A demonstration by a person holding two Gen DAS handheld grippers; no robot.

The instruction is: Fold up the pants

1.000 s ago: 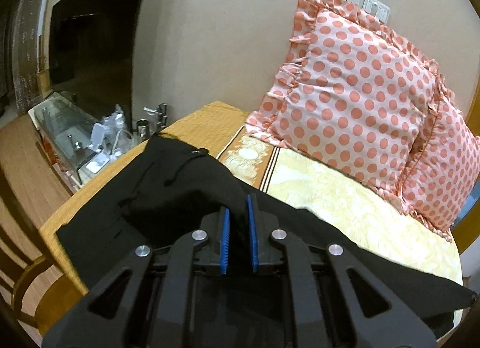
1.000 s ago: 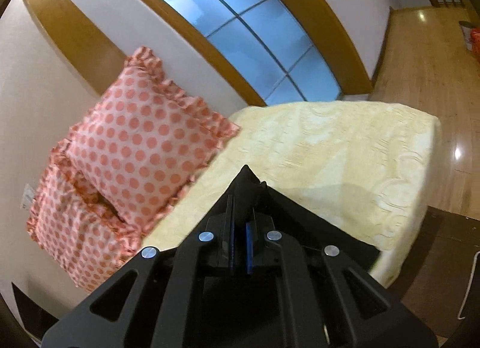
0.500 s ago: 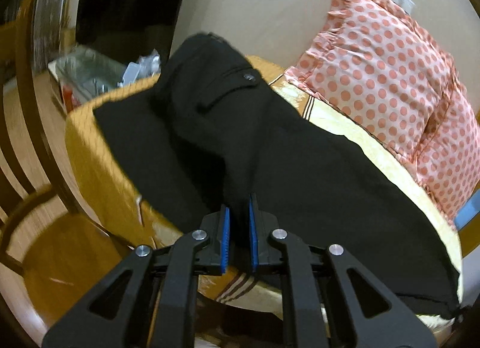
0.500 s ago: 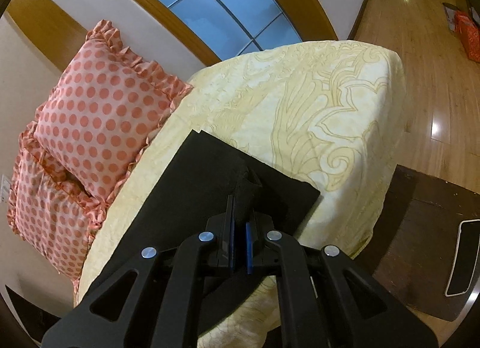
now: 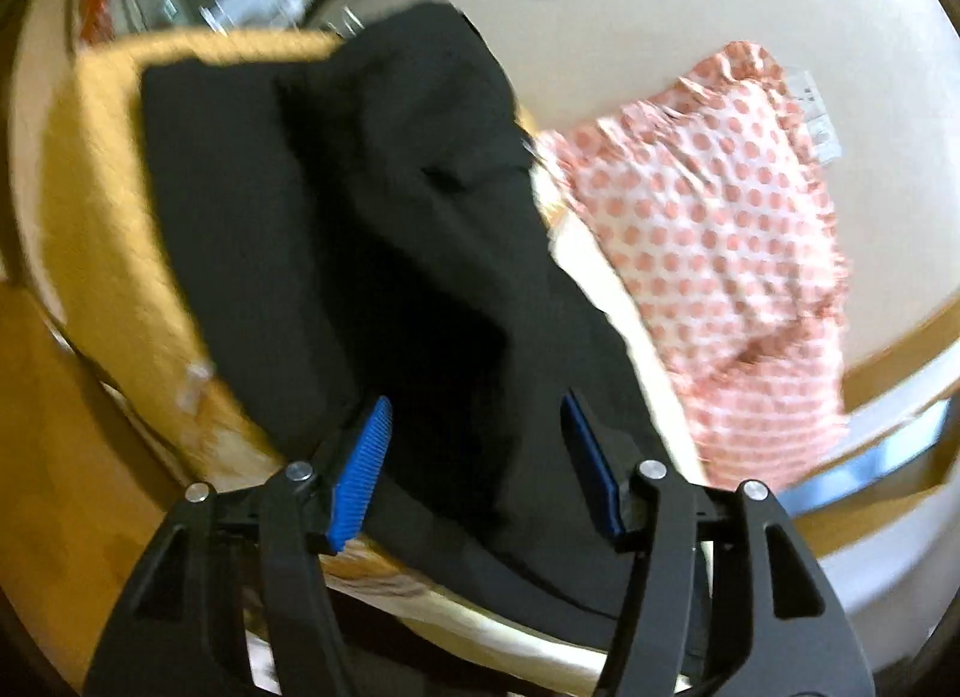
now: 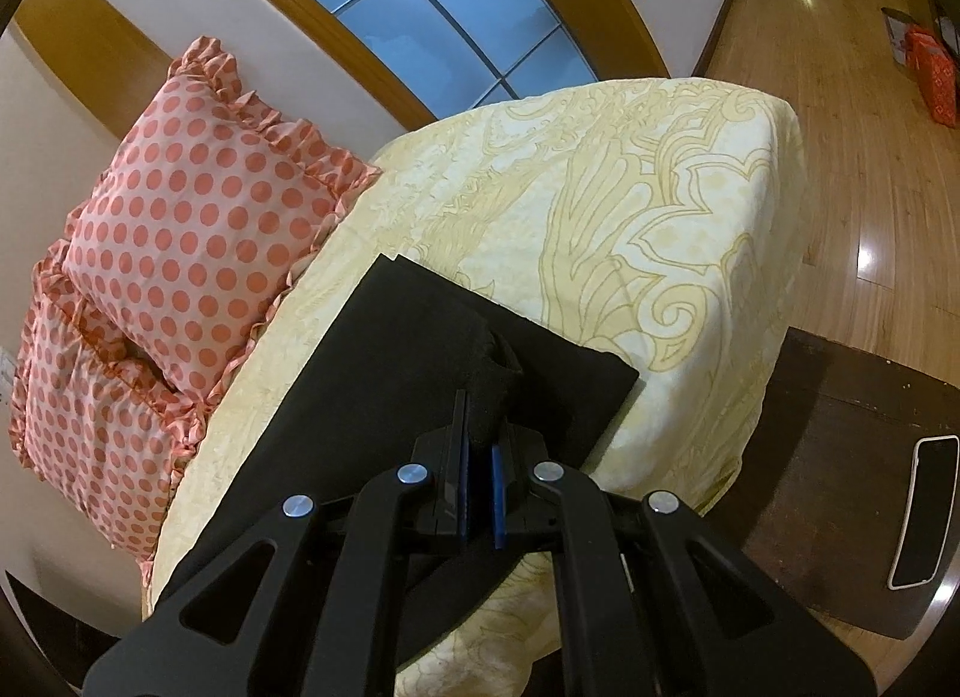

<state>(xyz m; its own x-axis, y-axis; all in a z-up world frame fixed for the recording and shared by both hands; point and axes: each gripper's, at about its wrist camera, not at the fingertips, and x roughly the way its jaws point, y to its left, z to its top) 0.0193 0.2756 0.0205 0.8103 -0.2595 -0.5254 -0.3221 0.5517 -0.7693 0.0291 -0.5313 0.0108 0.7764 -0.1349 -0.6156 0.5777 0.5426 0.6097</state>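
Pants (image 5: 372, 253) lie on the bed ahead of your left gripper (image 5: 474, 457), its fingers spread wide and empty, while your right gripper (image 6: 478, 457) pinches a leg-end bunch between its fingers; tugging could drag the laid cloth askew.

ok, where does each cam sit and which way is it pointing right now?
Left wrist: on the left gripper, jaws open, looking along the black pants on the bed toward a polka-dot pillow; only its fingers show.
Right wrist: on the right gripper, shut on a bunch of pants fabric, looking over the yellow bedspread toward the window; only its fingers show.
Shared: the pants, bedspread and pillows.
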